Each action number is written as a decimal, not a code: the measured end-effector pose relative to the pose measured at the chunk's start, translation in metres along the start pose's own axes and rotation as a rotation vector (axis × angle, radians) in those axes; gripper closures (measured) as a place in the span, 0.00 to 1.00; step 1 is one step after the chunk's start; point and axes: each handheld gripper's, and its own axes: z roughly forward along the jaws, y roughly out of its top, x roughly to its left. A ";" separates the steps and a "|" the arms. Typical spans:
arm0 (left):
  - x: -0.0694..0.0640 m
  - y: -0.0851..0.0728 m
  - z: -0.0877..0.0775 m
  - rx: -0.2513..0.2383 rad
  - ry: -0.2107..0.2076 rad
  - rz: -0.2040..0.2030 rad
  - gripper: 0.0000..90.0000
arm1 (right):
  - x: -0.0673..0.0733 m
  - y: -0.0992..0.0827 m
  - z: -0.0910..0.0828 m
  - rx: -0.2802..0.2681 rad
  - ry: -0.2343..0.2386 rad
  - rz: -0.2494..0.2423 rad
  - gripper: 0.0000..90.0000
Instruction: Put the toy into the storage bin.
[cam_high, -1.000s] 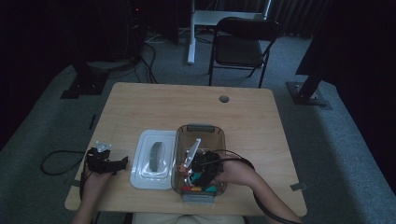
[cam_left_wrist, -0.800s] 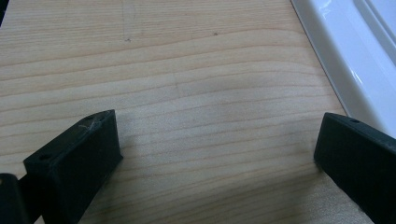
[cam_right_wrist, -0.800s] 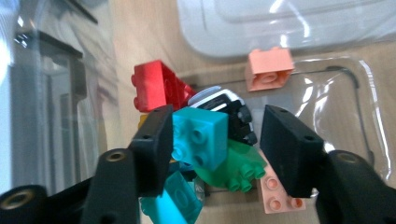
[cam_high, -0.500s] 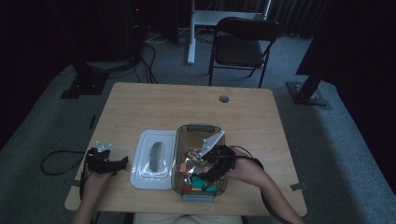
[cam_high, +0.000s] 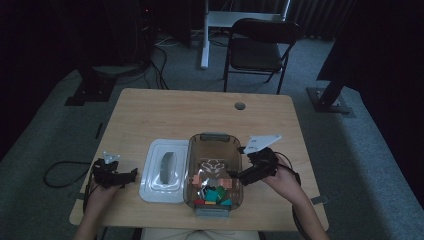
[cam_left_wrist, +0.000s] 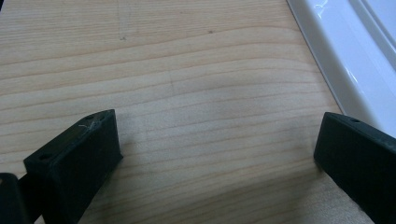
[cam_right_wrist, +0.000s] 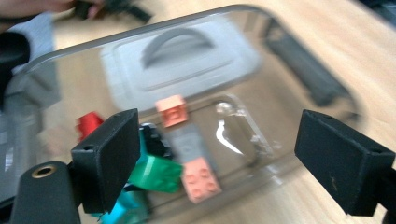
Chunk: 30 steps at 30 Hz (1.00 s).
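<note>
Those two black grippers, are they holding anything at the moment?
No. The right gripper has just been opening, nothing between its jaws, beside the clear bin. The left gripper is open over bare table.

Table (cam_high: 165, 112) of pale wood, matt, with fine lengthwise grain; bin (cam_high: 214, 142) of clear smoky plastic, glossy, catching highlights along its rim; lid (cam_high: 152, 186) of white plastic, smooth and shiny, with a grey moulded handle; bricks (cam_right_wrist: 201, 173) of studded plastic in pink, green, teal and red, satin; black pads (cam_left_wrist: 74, 163) of matt plastic, faintly scuffed; floor of grey carpet, rough.
</note>
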 end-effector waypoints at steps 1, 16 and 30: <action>0.000 0.000 0.000 -0.002 -0.001 -0.002 0.01 | -0.005 -0.004 -0.005 -0.027 -0.011 0.020 0.16; -0.001 -0.002 -0.001 -0.002 0.005 -0.005 0.01 | -0.040 -0.071 -0.002 -0.060 -0.148 0.153 0.16; -0.002 -0.002 -0.002 -0.002 0.002 -0.001 0.01 | -0.050 -0.129 0.042 -0.055 -0.165 0.246 0.15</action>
